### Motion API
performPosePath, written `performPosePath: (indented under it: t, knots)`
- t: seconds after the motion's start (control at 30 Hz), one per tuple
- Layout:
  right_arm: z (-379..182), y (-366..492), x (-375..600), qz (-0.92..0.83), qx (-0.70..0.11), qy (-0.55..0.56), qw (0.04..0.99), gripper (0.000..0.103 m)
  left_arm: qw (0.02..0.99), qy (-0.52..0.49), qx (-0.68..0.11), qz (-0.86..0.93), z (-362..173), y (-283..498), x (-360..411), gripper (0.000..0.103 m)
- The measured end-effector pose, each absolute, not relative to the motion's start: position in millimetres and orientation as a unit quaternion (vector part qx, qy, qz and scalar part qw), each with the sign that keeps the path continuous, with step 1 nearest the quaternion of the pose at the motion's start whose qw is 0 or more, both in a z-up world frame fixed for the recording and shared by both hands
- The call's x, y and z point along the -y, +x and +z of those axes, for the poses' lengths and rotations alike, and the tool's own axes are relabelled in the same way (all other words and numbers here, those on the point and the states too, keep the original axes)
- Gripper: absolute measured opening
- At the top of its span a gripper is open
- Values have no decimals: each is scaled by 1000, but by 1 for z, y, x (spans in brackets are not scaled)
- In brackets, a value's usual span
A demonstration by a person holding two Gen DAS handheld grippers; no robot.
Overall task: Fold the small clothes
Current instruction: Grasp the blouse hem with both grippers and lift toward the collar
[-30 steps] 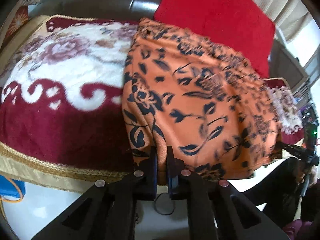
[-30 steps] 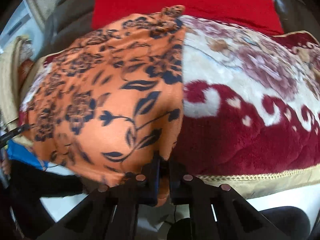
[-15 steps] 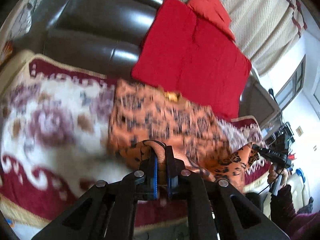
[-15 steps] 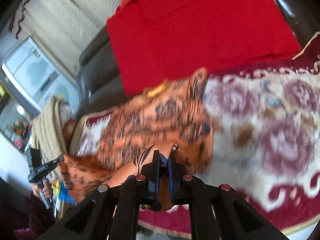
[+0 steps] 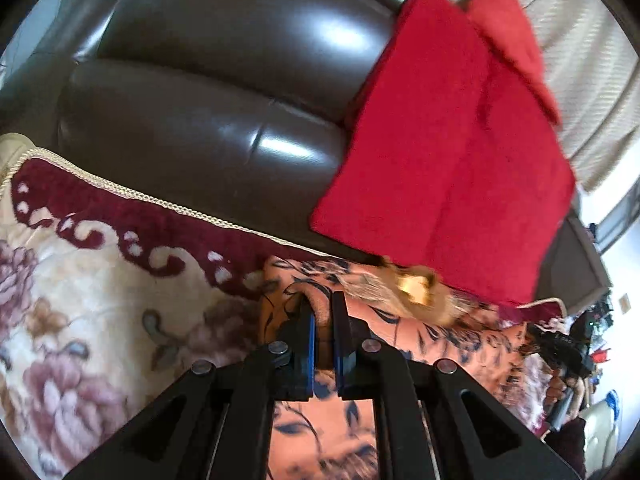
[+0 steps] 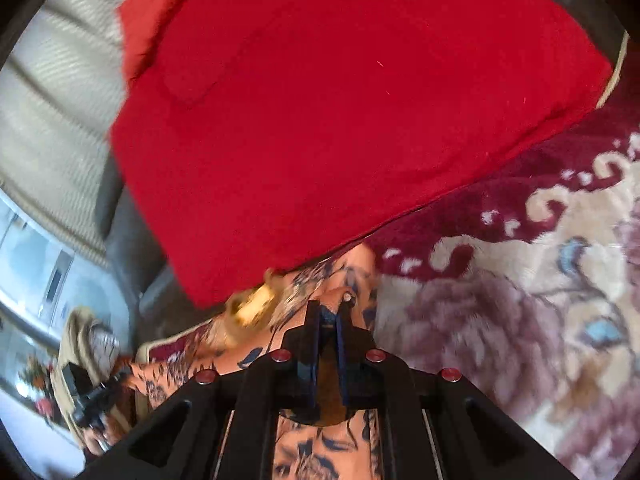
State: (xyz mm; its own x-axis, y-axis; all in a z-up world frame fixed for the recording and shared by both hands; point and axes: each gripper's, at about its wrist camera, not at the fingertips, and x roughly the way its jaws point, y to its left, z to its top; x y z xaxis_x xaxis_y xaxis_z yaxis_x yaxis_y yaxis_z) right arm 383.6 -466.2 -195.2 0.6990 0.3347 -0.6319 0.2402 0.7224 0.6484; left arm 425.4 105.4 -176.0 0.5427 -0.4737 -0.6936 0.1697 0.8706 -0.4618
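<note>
Orange floral garment (image 5: 440, 332) lying on floral blanket (image 5: 80, 320), lower centre of left wrist frame, long axis running left to lower right toward right gripper (image 5: 560, 354) at far right edge. Left gripper (image 5: 324, 308) clamping garment corner, cloth bunching between pads and trailing beneath. Right wrist frame: right gripper (image 6: 329, 314) pinching opposite corner; garment (image 6: 192, 364) stretching lower left, under red cushion (image 6: 340, 100).

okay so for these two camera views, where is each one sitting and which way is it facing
Left wrist: sits behind the left gripper, aimed down at the orange floral garment it clamps, toward the dark sofa back.
Right wrist: behind the right gripper, clamping the same garment, facing the red cushion.
Shared: garment, red cushion, floral blanket; each glimpses the other gripper.
</note>
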Motion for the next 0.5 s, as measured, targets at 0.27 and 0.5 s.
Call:
performPosePath:
  t: [0.27, 0.5]
  knots:
    - [-264, 402, 490, 58, -365, 508, 778, 15, 837, -177, -499, -135, -250, 460, -99, 8]
    - [-200, 345, 492, 47, -288, 441, 848, 84, 898, -207, -378, -86, -189, 394, -112, 56]
